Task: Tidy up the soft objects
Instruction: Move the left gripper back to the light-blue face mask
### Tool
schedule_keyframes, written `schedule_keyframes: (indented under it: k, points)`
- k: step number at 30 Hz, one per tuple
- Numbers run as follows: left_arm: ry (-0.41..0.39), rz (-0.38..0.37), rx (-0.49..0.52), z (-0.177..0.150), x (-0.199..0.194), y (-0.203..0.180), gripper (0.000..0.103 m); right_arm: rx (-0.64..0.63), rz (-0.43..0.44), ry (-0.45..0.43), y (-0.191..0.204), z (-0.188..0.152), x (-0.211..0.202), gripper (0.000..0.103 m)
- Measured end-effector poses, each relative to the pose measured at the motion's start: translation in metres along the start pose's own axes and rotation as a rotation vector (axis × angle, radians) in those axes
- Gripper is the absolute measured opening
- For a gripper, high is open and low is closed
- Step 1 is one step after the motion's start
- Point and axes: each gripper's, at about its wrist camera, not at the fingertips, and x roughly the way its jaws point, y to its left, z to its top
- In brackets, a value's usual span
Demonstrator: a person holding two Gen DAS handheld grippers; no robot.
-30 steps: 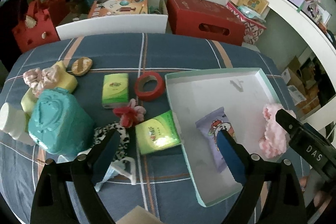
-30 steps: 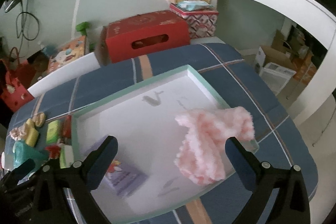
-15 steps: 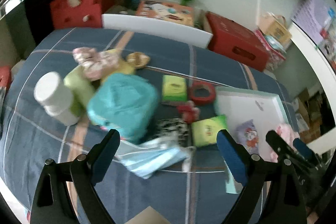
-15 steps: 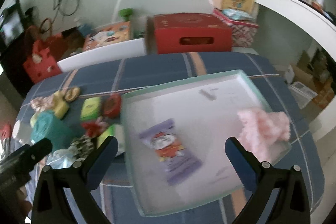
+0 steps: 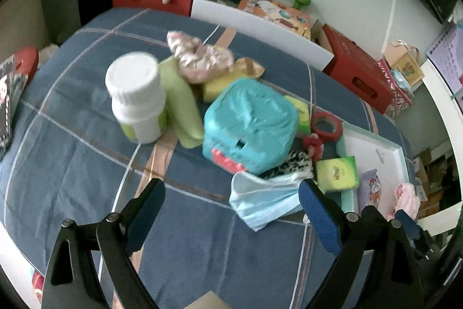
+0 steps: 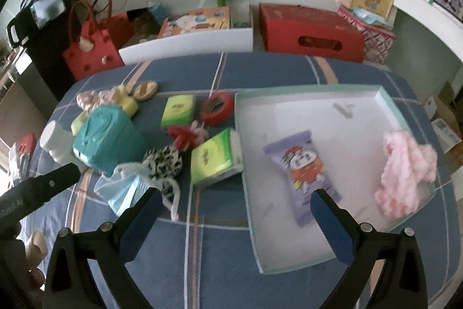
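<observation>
Blue and crumpled, the soft face mask (image 5: 264,200) lay on the checked cloth (image 5: 72,158) beside the teal box (image 5: 249,125). Both claws, left gripper (image 5: 231,210) and right gripper (image 6: 235,217), were wide apart and held nothing.

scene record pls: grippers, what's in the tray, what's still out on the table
left hand-held gripper: open, empty, above the table
right hand-held gripper: open, empty, near the tray's front edge
tray: holds purple packet and pink knit
soft items outside tray: face mask, spotted scrunchie, two green tissue packs, pink scrunchie
other: teal box, white bottle, red tape
</observation>
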Motion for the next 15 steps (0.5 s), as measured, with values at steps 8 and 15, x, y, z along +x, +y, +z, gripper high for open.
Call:
schedule_keyframes:
  k: [8, 15]
  points:
    - [0.052, -0.036, -0.014, -0.008, 0.017, 0.001, 0.094, 0.008, -0.012, 0.024, -0.003, -0.002, 0.008, 0.103]
    - [0.133, -0.065, 0.005, -0.011, 0.039, -0.002, 0.094, 0.009, -0.027, 0.048, -0.007, -0.003, 0.014, 0.103]
